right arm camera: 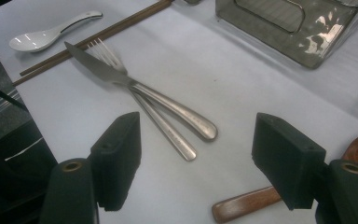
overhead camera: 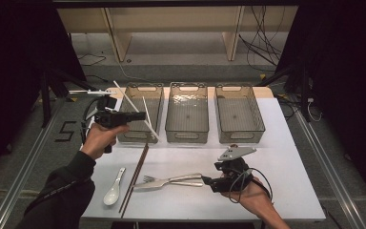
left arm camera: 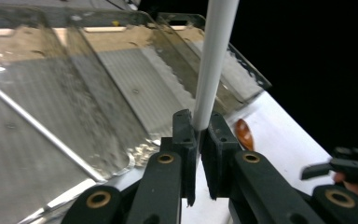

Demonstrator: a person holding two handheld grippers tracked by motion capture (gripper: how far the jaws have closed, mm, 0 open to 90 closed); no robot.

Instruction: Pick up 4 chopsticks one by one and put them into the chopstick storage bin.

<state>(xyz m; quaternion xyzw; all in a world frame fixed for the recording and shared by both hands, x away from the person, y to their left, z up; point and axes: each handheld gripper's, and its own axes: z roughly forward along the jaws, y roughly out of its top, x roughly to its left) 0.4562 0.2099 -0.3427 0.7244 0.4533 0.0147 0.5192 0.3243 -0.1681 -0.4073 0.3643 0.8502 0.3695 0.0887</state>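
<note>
My left gripper [overhead camera: 142,116] hangs over the left clear bin [overhead camera: 153,87], shut on a white chopstick [overhead camera: 144,102]. In the left gripper view that chopstick [left arm camera: 209,65] rises from between the closed jaws of the left gripper [left arm camera: 199,123]. A second white chopstick [left arm camera: 42,130] lies slanted in the same bin. My right gripper [overhead camera: 206,182] is open low over the table, just right of the knife and fork handles [overhead camera: 186,179]. In the right gripper view the right gripper [right arm camera: 200,156] has its jaws wide apart around the knife handle [right arm camera: 186,116] and fork handle [right arm camera: 175,140], touching neither.
Two more clear bins [overhead camera: 187,88] [overhead camera: 238,88] stand in a row behind. Brown chopsticks [overhead camera: 136,174] and a white spoon [overhead camera: 114,190] lie at front left. A wooden spoon [right arm camera: 244,203] lies under my right gripper. The table's front edge [overhead camera: 200,218] is close.
</note>
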